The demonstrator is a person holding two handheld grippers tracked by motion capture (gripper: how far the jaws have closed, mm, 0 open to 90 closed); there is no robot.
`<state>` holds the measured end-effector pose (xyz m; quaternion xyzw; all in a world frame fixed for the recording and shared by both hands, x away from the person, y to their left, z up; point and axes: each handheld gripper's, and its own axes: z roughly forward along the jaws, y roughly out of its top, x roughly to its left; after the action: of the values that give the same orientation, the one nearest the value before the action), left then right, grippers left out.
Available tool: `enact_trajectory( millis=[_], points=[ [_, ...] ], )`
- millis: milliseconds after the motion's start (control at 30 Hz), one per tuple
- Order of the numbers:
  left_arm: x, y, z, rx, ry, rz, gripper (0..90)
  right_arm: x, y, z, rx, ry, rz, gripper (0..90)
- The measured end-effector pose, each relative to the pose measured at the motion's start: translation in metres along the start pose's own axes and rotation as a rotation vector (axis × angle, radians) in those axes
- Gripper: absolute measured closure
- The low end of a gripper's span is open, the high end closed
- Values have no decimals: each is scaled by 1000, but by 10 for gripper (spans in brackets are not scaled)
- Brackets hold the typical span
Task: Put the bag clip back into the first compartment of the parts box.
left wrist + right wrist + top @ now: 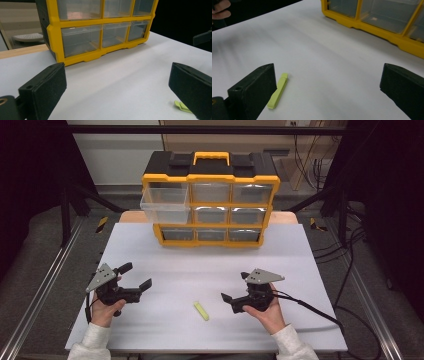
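Note:
A small lime-green clip-like piece lies flat on the white table, between the two hands near the front. It shows beside the left jaw in the right gripper view and behind the right jaw in the left gripper view. My left gripper is open at the front left, empty. My right gripper is open at the front right, empty, pointing toward the green piece. A yellow and black drawer organizer stands at the back, its top-left clear drawer pulled out.
The organizer has clear drawers in three rows and a yellow carry handle. Cables trail from the right gripper over the table's right side. Metal rails run along both sides of the table.

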<state>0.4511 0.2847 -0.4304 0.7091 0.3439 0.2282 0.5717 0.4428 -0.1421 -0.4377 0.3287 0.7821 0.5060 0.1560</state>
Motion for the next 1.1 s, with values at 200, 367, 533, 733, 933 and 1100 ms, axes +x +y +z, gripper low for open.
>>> enact_trajectory(
  millis=[200,367,533,733,933,1100],
  points=[
    [1,0,0,-2,1,-5,13,11,-1,16,38,28,8,15],
    [0,0,0,-3,0,-4,12,18,-2,23,67,25,-10,17],
    [0,0,0,0,2,-4,11,30,-1,34,94,40,-34,21],
    [0,0,0,5,5,-5,10,41,-2,46,131,52,-52,22],
    [1,0,1,9,8,-6,10,47,-4,55,173,59,-62,36],
    [1,0,1,12,9,-6,10,51,-6,62,204,65,-68,52]
  ],
)
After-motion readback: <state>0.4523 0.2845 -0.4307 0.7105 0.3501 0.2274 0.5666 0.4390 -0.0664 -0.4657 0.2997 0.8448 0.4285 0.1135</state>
